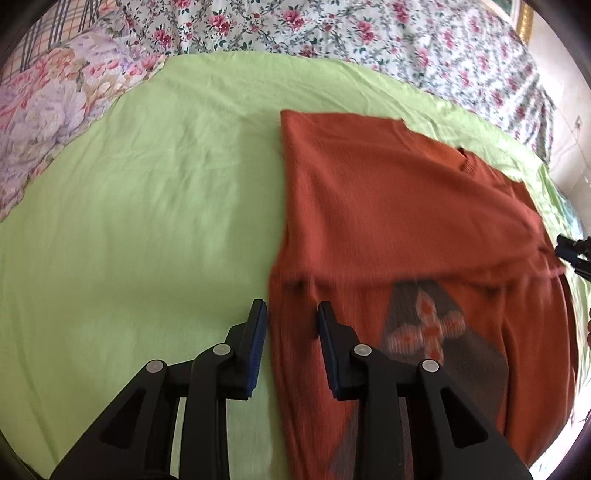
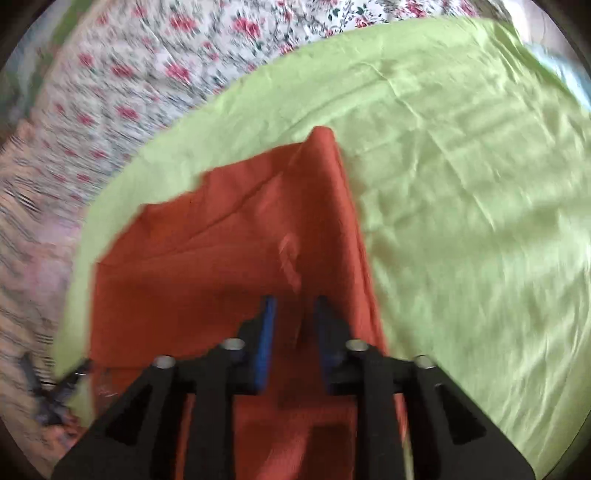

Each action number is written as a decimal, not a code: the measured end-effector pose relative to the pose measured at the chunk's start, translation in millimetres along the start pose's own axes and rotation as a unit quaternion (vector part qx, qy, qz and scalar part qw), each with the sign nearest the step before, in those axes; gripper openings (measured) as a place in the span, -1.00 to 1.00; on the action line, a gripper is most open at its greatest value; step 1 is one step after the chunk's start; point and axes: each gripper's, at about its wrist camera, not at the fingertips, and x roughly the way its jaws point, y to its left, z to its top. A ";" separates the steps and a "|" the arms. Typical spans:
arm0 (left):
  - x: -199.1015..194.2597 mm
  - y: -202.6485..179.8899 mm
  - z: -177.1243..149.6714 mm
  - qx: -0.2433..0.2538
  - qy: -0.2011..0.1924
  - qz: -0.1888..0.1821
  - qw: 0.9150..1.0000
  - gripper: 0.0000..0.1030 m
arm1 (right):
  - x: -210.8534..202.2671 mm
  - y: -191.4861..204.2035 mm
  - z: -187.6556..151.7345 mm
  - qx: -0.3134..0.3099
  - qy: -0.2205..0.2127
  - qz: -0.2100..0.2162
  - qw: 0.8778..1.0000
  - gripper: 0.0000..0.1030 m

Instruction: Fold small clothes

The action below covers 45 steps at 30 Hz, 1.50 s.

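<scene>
Left wrist view. An orange-red shirt [image 1: 388,221] is seen spread on a light green sheet [image 1: 147,221], occupying the right half of the frame. Its far part lies folded over, with a straight left edge; a dark printed motif [image 1: 428,332] with orange marks shows on the near part, blurred. The left gripper [image 1: 291,314] is held over the shirt's near left edge with its jaws parted: the left finger is over green sheet just beside the edge, the right finger over the orange fabric. The fabric edge is seen in the gap between the blue pads [image 1: 258,347]; nothing is clamped. A floral bedcover [image 1: 332,29] is seen beyond the green sheet, and a pastel flowered cloth [image 1: 48,110] at upper left. At the far right edge a small black part of the right gripper [image 1: 572,251] is visible beside the shirt.

Right wrist view. The frame is motion-blurred. The right gripper [image 2: 291,306] is seen above the shirt [image 2: 221,258], jaws standing apart, with a raised ridge of orange fabric running between the fingers and away to a peak. Whether the pads touch that fabric cannot be told through the blur. The green sheet [image 2: 461,221] fills the right side; the floral bedcover [image 2: 147,74] lies at upper left.
</scene>
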 end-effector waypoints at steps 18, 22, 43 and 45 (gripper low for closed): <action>-86.3 3.1 -168.5 -0.048 0.045 -0.148 0.987 -0.34 | -116.0 -42.0 -201.2 -0.033 0.045 0.119 0.991 -0.10; -90.3 -9.0 -178.9 -0.017 0.045 -0.144 0.988 -0.31 | -128.1 -46.0 -225.2 -0.045 0.055 0.148 0.986 -0.10; -111.0 -1.1 -172.0 0.018 0.004 -0.137 0.990 -0.94 | -158.1 -82.7 -244.5 0.018 0.000 0.270 0.963 -0.92; -102.9 0.6 -175.1 0.019 0.019 -0.134 0.991 -0.94 | -157.7 -92.1 -240.6 0.023 -0.007 0.266 0.964 -0.92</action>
